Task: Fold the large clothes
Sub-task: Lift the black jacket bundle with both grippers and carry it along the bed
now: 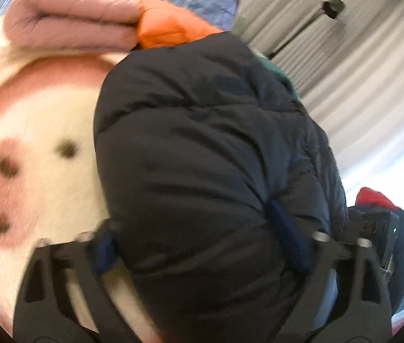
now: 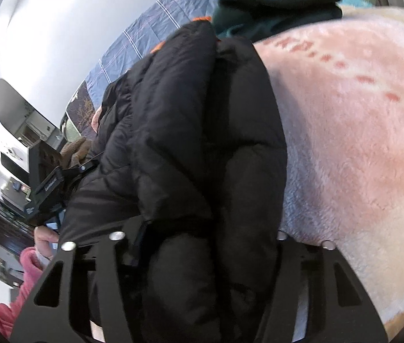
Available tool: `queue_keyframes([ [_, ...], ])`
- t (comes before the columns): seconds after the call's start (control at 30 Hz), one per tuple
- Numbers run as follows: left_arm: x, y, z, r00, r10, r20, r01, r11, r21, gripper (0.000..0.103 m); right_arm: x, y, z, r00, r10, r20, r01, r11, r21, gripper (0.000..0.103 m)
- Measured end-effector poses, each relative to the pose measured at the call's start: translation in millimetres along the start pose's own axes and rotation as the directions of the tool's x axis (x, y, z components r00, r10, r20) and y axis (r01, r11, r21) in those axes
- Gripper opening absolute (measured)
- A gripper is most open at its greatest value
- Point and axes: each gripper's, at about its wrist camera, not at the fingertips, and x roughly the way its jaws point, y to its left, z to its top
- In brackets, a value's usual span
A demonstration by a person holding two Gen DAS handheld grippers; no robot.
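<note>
A black puffer jacket with orange lining point(image 1: 202, 148) is bundled and held up over a cream and pink plush blanket point(image 1: 39, 131). My left gripper point(image 1: 199, 245) has its fingers on either side of the thick bundle, shut on it. In the right wrist view the same jacket point(image 2: 196, 143) fills the middle, and my right gripper point(image 2: 202, 243) is shut on its folded edge. The left gripper's body point(image 2: 45, 188) shows at the left of that view, beside the jacket.
A folded pink garment point(image 1: 70, 20) and a folded dark green garment point(image 2: 276, 3) lie on the blanket point(image 2: 359, 143). A blue checked sheet point(image 2: 150, 34) lies behind. Grey curtains point(image 1: 345, 65) hang at the right.
</note>
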Motion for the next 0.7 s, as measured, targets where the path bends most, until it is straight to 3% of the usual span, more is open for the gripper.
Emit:
queue_keyframes([
  [0.07, -8, -17, 2, 0.999, 0.012, 0.031, -0.014, 0.998, 0.055, 0.06, -4, 9, 1, 1.0, -0.004, 0.022, 0.004, 1.0, -0.015, 0.039],
  [0.13, -21, -37, 5, 0.998, 0.017, 0.068, -0.024, 0.994, 0.105, 0.051, -14, 19, 6, 0.999, 0.009, 0.047, -0.007, 0.999, -0.038, 0.033],
  [0.37, -119, -69, 24, 0.966, 0.015, 0.257, -0.07, 0.976, 0.205, 0.047, -33, 91, 38, 0.985, 0.153, 0.085, -0.133, 0.97, -0.205, 0.032],
  [0.47, -174, -67, 42, 0.939, 0.039, 0.342, -0.116, 0.971, 0.208, 0.047, -23, 130, 57, 0.97, 0.23, 0.075, -0.198, 0.934, -0.298, 0.032],
  [0.6, -241, -58, 75, 0.892, 0.113, 0.438, -0.213, 0.959, 0.185, 0.047, 20, 192, 99, 0.919, 0.394, 0.012, -0.365, 0.863, -0.349, 0.032],
  [0.7, -280, -46, 103, 0.844, 0.211, 0.493, -0.325, 0.933, 0.157, 0.047, 66, 236, 134, 0.883, 0.467, -0.039, -0.449, 0.819, -0.357, 0.032],
])
